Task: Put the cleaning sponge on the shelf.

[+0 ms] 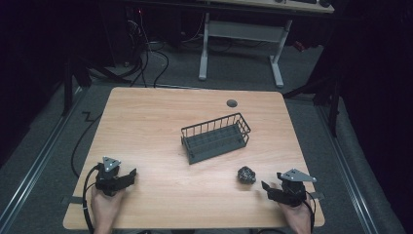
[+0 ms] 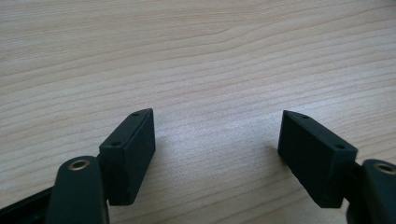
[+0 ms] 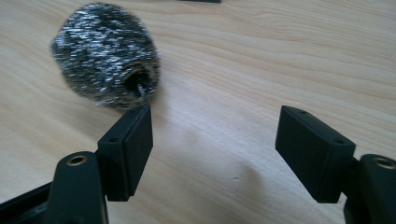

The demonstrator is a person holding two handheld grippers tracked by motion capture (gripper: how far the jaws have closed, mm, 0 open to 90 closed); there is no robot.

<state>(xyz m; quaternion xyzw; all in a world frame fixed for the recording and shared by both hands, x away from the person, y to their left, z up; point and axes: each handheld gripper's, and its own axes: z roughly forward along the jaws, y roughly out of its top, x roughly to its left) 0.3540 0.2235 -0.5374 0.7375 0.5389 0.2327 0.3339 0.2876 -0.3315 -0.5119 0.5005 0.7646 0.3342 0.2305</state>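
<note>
A dark wire basket (image 1: 215, 137) stands near the middle of the wooden table (image 1: 156, 117). A steel-wool scouring ball (image 1: 246, 174) lies on the wood in front of it, to the right. My right gripper (image 1: 264, 187) rests near the front right edge, a short way right of the ball, open. In the right gripper view the ball (image 3: 106, 56) lies just beyond the left jaw's tip, outside the gap of the gripper (image 3: 215, 135). My left gripper (image 1: 132, 174) sits near the front left edge, open over bare wood (image 2: 215, 140).
A round grey cable port (image 1: 232, 103) is set into the table's far edge. A white-legged desk (image 1: 241, 34) stands beyond the table, with cables on the floor (image 1: 146, 58) at the back left.
</note>
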